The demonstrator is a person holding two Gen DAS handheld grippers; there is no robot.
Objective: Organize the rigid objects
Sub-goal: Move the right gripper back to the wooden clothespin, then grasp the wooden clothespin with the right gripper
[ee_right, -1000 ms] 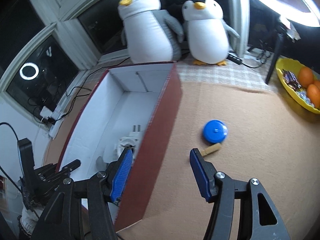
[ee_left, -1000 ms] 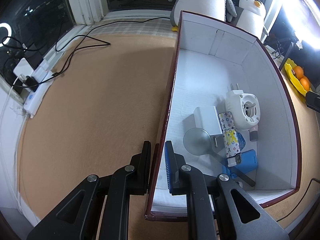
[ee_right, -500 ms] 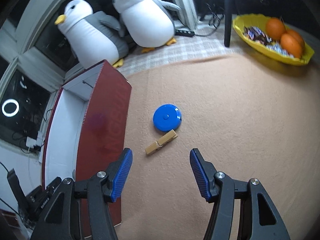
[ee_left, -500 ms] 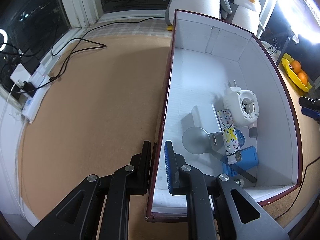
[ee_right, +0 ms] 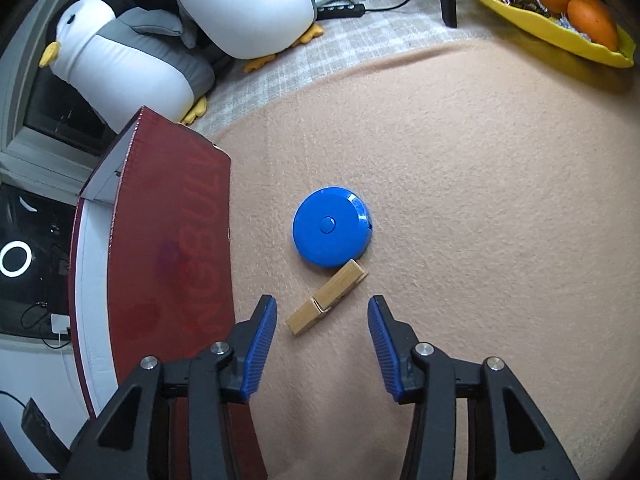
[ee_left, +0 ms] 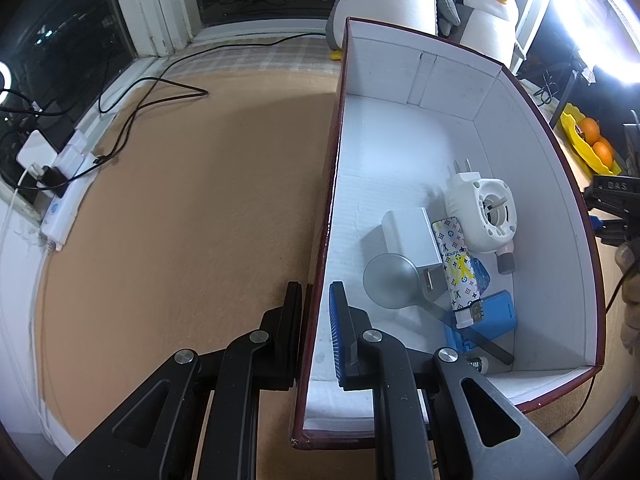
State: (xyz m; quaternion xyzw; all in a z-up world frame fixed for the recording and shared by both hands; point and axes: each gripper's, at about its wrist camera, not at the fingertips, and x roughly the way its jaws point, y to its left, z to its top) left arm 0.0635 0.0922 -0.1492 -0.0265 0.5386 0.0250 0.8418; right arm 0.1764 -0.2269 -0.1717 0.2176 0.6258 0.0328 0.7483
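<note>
Right gripper has swung off the box and come down over the carpet within the last second: a second ago its view looked along the box's right wall into the interior, half a second ago the two loose items sat well ahead, and now the wooden clothespin lies just ahead of the gap between the blue pads. Jaws are spread wide and hold nothing. Blue round tape measure lies just beyond the clothespin, touching or nearly touching its far end (cannot tell which).

Left gripper has not moved across the three frames. It straddles the box's left wall, one finger outside and one inside, nearly closed on the wall; a sliver of gap seems to show on the inner side, so firm contact is not certain.

Box contents, left wrist view: white plug-in device, white adapter, patterned tube, round mirror, blue case.

Judgement: sorting is mostly done, with two items left outside. The approach reads as a pick of the clothespin, which lies diagonal to the jaws, so a slight wrist turn may be needed. Risk: nudging the tape measure.
</note>
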